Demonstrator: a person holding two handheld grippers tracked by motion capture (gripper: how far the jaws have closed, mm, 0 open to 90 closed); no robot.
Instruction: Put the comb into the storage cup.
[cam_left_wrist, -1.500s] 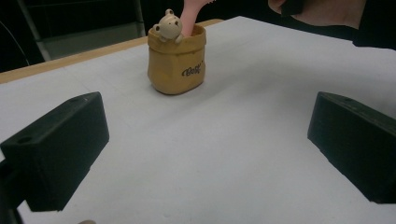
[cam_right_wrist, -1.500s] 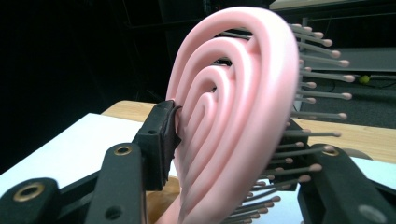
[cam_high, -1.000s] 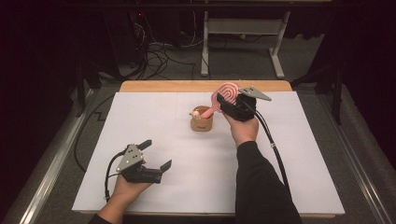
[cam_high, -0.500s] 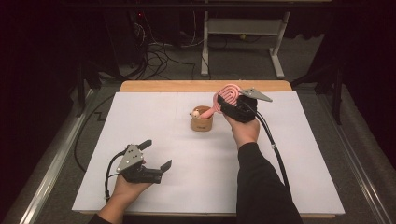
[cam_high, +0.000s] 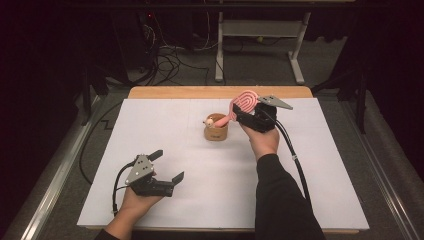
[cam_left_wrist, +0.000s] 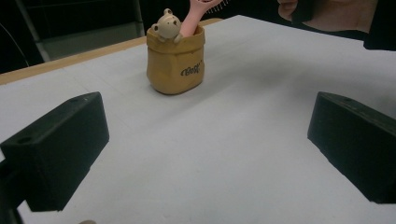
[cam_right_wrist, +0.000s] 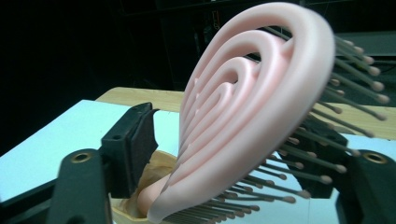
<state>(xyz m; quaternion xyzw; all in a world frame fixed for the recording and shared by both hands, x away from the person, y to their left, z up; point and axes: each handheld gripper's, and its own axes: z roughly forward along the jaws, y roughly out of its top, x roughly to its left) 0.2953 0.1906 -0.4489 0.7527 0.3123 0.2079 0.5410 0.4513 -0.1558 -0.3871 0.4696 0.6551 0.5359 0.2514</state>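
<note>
The hairbrush (cam_right_wrist: 252, 107) handle's lower end is hidden inside the pot (cam_right_wrist: 140, 186) below the right gripper's jaws; the pot itself is cut off by the bottom edge.

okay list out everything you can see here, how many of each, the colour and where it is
Hairbrush: one, pink, handle down in the holder, head leaning toward the right gripper.
Bag-shaped holder: one, tan with a small bear figure at its rim, middle of the table toward the far edge.
Table: one, wood edge showing at the far side.
White sheet: one, covering the tabletop.
Desk frame: one, pale, on the floor beyond the table.
Cables: several, dark, on the floor behind.
Left gripper: one, black, near left of the table, fingers apart with nothing between them.
Right gripper: one, black, beside the holder; its fingers have just been opening, with the brush head between them.
</note>
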